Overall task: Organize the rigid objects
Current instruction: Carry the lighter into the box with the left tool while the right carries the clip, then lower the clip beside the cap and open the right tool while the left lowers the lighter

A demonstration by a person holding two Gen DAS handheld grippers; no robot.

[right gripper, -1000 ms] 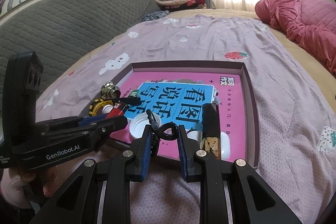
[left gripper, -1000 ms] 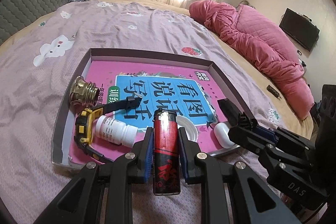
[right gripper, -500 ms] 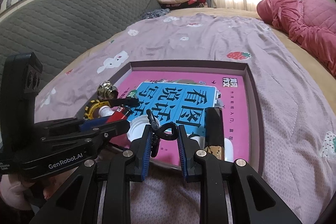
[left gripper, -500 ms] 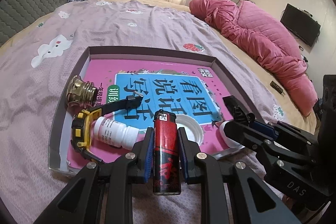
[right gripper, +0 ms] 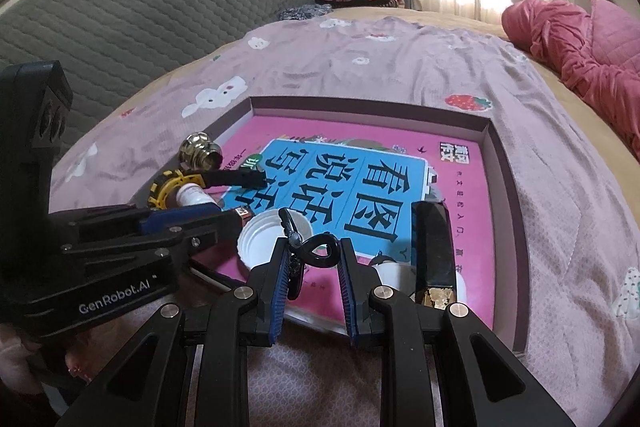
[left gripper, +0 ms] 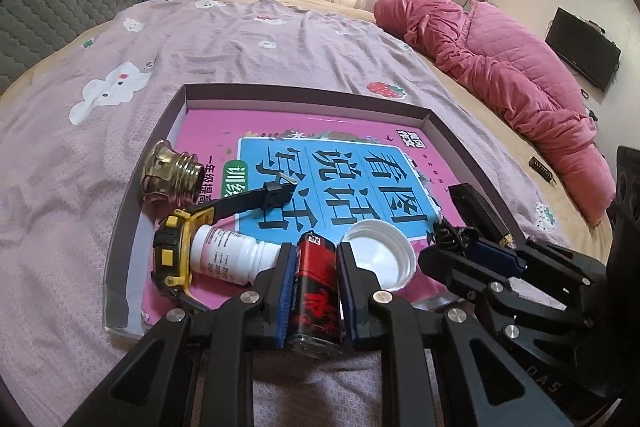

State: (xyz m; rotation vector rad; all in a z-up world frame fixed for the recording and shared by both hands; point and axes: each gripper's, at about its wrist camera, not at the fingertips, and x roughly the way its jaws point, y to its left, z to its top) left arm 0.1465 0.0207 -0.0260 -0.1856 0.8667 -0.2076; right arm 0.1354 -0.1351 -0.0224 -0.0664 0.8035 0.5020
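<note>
Altogether, one tray (left gripper: 120,227) is lying on the bed (left gripper: 60,155), and it is holding a pink book (left gripper: 340,131) with seven loose things on top. Going left to right in the left wrist view: one brass fitting (left gripper: 170,171) is sitting by the tray's left wall; one yellow-and-black watch (left gripper: 176,255) is standing on edge just beside it, its strap reaching onto the book's blue panel; one white pill bottle (left gripper: 228,257) is lying on its side with its base through the watch band, its label print too small to read; one white cap (left gripper: 380,255) is lying open side up; one black case (left gripper: 476,203) is lying near the right wall. In the right wrist view one white cup (right gripper: 394,273) is sitting partly hidden beside that case.

The left gripper (left gripper: 314,283) is holding a red-and-black lighter (left gripper: 316,287), its jaws closed on it above the tray's near edge. The right gripper (right gripper: 314,269) is holding a black clip (right gripper: 316,251), jaws pressing its sides, over the book's near edge.

The book is showing large black Chinese characters, upside down. "GenRobot.AI" is printed on the left gripper's body, and "DAS" on the right's.
</note>
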